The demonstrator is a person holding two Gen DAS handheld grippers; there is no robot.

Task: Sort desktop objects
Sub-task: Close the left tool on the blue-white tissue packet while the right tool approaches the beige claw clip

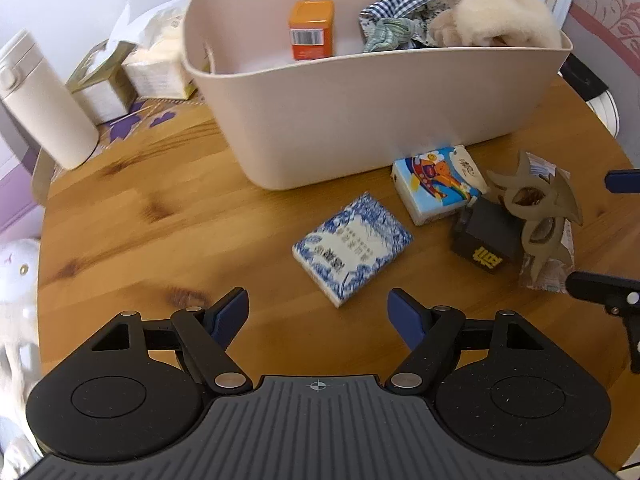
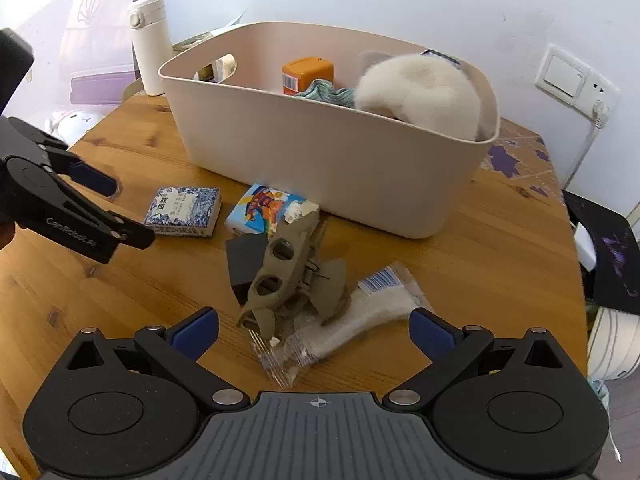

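Two black hand-held grippers, left [image 1: 318, 316] and right [image 2: 314, 334], both spread wide, empty. Two tissue packs on wooden desk [image 1: 160, 208]: blue-white patterned pack [image 1: 352, 249] lying diagonally before beige plastic bin [image 1: 360, 112]; cartoon-printed pack [image 1: 438, 184] beside.

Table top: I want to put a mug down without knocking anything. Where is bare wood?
Bare wood lies left of the blue-and-white packet, between the white flask and the left gripper. Another patch sits right of the bin, toward the table edge. It is crowded in front of the bin: cartoon packet, black box, hair claw, plastic bag.
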